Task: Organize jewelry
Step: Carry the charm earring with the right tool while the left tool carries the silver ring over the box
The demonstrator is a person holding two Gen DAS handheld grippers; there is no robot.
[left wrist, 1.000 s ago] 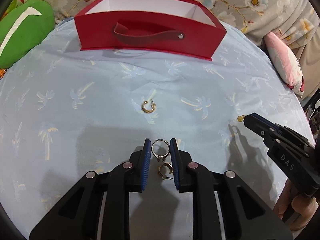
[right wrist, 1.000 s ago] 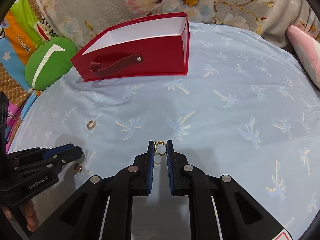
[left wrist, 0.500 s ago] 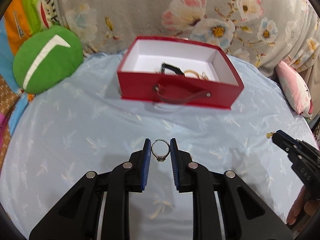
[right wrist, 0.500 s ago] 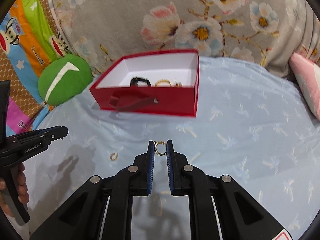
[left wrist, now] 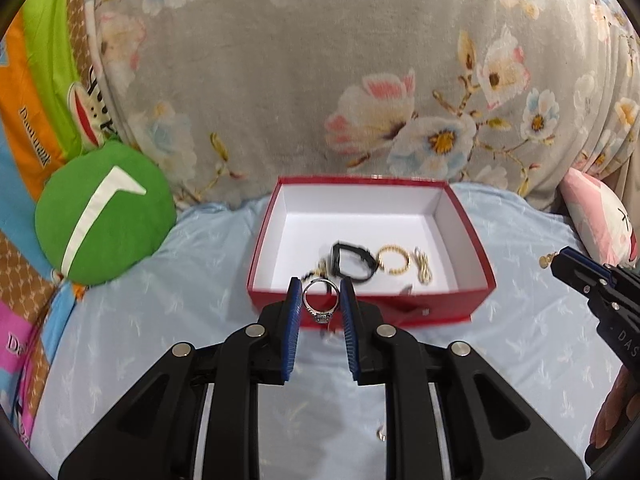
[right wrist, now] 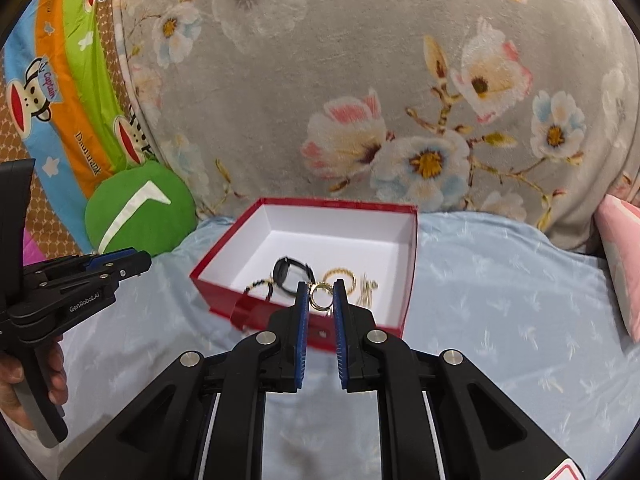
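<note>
My left gripper (left wrist: pixel 320 294) is shut on a silver ring with a stone (left wrist: pixel 319 305), held in the air just in front of the near wall of the open red box (left wrist: pixel 468 236). My right gripper (right wrist: pixel 319 295) is shut on a small gold hoop earring (right wrist: pixel 320 298), also raised near the box's (right wrist: pixel 224 256) front wall. Inside the box lie a black band (left wrist: pixel 352 262), a gold beaded bracelet (left wrist: pixel 394 261) and a pale chain (left wrist: pixel 422 265). The right gripper shows at the right edge of the left wrist view (left wrist: pixel 554 261), the left gripper at the left of the right wrist view (right wrist: pixel 136 261).
The box stands on a light blue palm-print cloth (left wrist: pixel 160 320). A green round cushion (left wrist: pixel 100 216) lies left of it, a pink cushion (left wrist: pixel 600 220) at the right, and a floral grey blanket (left wrist: pixel 320 80) rises behind. A small gold piece (left wrist: pixel 382 435) lies on the cloth below my left gripper.
Both grippers have lifted off the cloth with their jewelry and moved forward to the red box, whose inside now shows. An earring stayed behind on the cloth.
</note>
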